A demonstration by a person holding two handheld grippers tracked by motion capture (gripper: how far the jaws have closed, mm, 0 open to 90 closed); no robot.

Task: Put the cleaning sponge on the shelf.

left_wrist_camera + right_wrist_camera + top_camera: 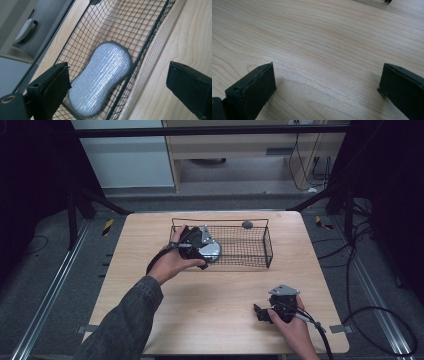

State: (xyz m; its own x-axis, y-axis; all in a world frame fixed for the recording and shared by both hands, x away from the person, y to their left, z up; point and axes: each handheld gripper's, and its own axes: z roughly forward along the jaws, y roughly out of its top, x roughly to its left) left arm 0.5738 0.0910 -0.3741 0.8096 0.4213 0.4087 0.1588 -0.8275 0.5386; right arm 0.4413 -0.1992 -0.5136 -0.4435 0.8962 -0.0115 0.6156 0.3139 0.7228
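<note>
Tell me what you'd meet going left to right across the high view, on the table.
Left gripper → silver sponge inside the wire basket → small grey thing at the basket's far rim → right gripper, nearer the front edge.

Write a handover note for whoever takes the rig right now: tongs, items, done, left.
Left tongs: open, holding nothing, above the left end of the wire basket.
Right tongs: open, empty, low over bare table near the front right corner.
Silver scrub pad: lying flat on the basket floor, at its left end, between the left jaws in the left gripper view but not gripped.
Done: pad is in the basket.
Left: probably only pulling the left tongs back.
</note>
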